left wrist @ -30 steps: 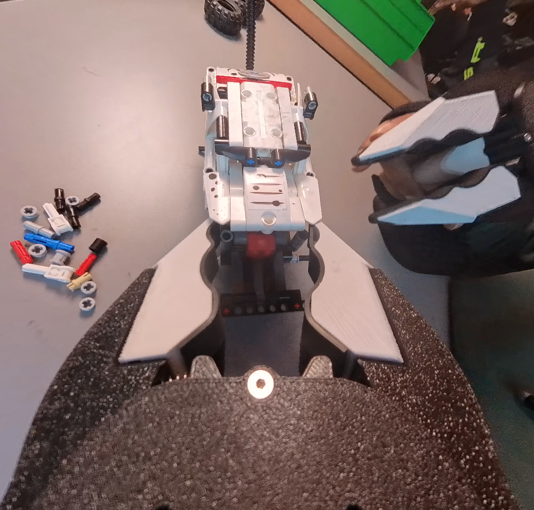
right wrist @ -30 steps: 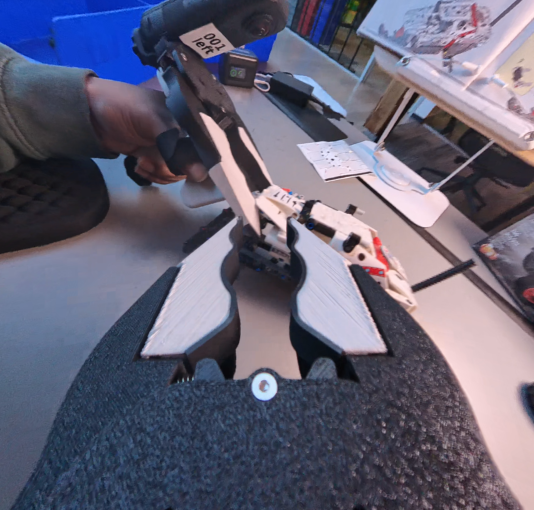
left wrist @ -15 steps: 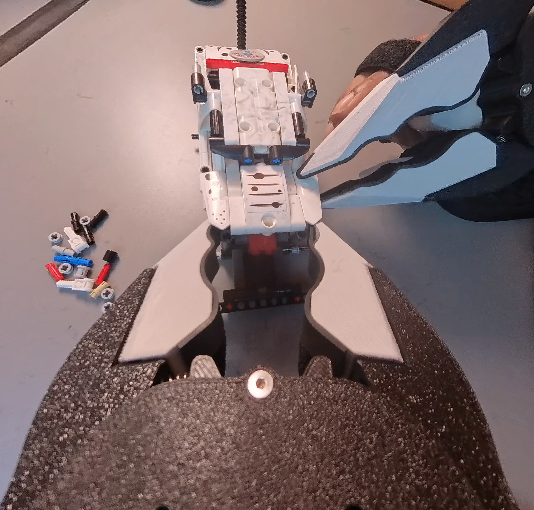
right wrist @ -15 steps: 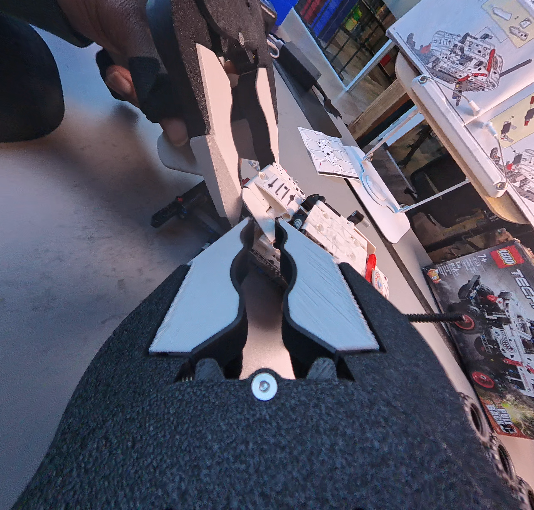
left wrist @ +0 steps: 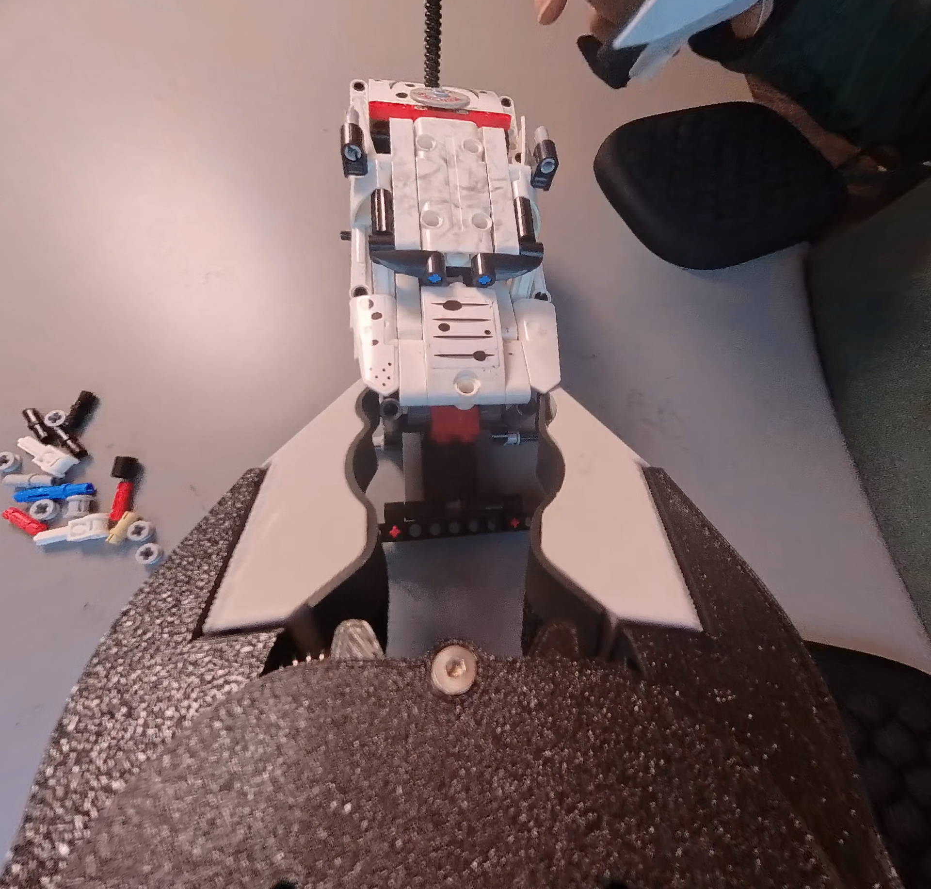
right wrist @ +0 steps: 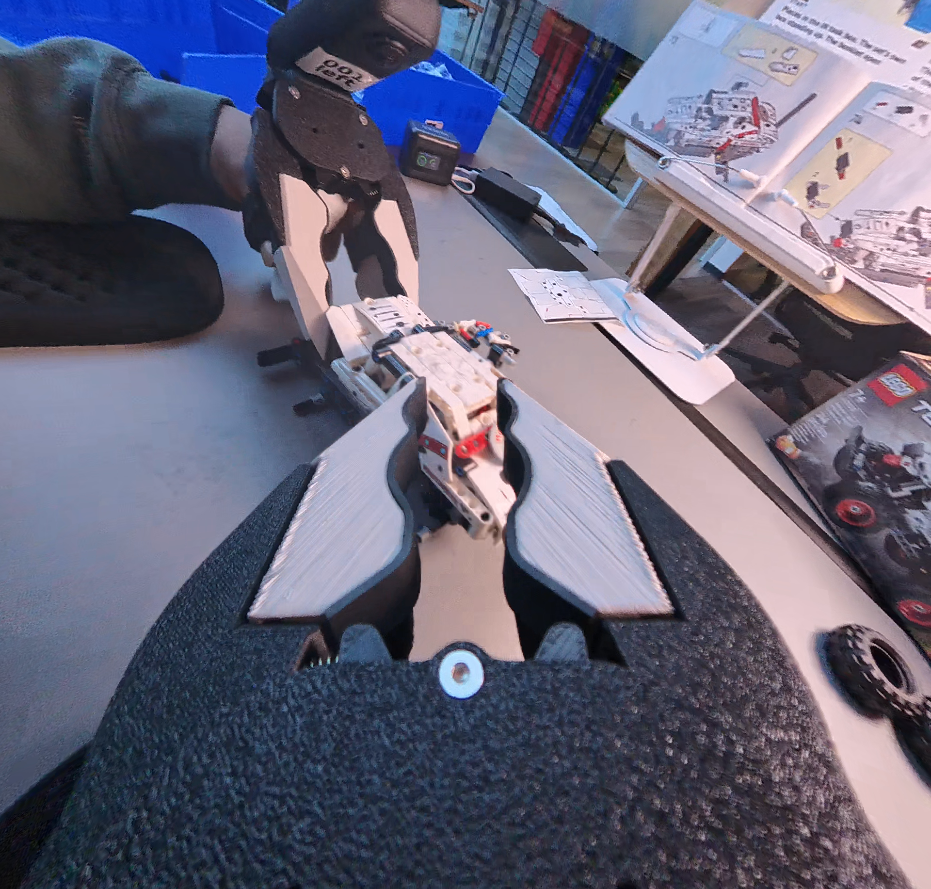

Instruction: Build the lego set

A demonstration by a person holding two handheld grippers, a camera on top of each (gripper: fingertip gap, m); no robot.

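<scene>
Grey worktop (left wrist: 176, 210) carries the white lego truck (left wrist: 451, 260), left gripper (left wrist: 456, 414) clasping its front, right gripper (right wrist: 461, 396) straddling its rear, jaws parted.

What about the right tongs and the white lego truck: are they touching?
Apart. The left wrist view shows the right tongs off beyond the far right corner of the white lego truck, with bare table between them.

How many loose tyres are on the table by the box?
2. One tyre lies just below the box; the second tyre sits right beside it, cut off by the picture's edge. Others may be out of view.
</scene>
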